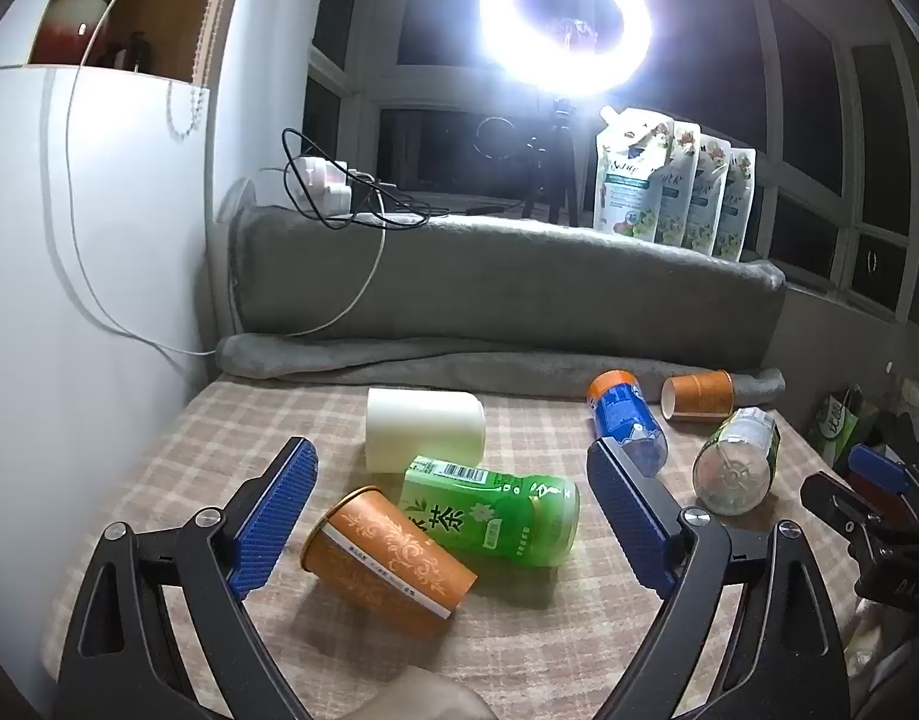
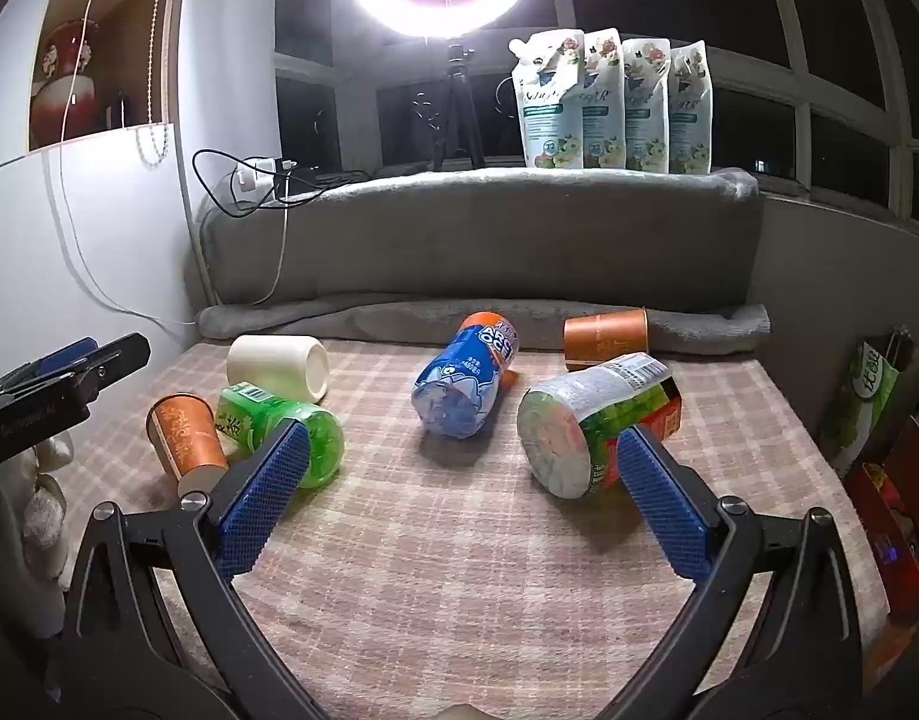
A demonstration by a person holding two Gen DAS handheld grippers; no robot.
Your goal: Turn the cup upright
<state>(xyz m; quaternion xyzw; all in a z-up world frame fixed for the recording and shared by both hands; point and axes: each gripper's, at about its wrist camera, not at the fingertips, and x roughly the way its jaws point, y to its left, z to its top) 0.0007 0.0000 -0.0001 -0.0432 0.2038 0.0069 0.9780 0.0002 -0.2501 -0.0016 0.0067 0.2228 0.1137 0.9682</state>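
Note:
Three cups lie on their sides on the checked tablecloth [image 1: 519,648]. An orange paper cup [image 1: 390,552] lies between the open fingers of my left gripper [image 1: 453,462]; it also shows in the right wrist view [image 2: 186,441]. A cream cup [image 1: 423,429] lies behind it, also in the right wrist view [image 2: 277,367]. A second orange cup [image 1: 697,395] lies at the far right near the blanket, also in the right wrist view [image 2: 606,337]. My right gripper [image 2: 462,441] is open and empty above the cloth, and it shows at the left wrist view's right edge [image 1: 867,492].
A green tea bottle [image 1: 495,507], a blue bottle [image 1: 627,423] and a clear bottle with a green-and-red label [image 2: 597,423] lie on the cloth. A grey blanket [image 1: 507,294] rises behind, with a ring light [image 1: 567,18], pouches [image 1: 675,192] and cables on it. A white wall stands left.

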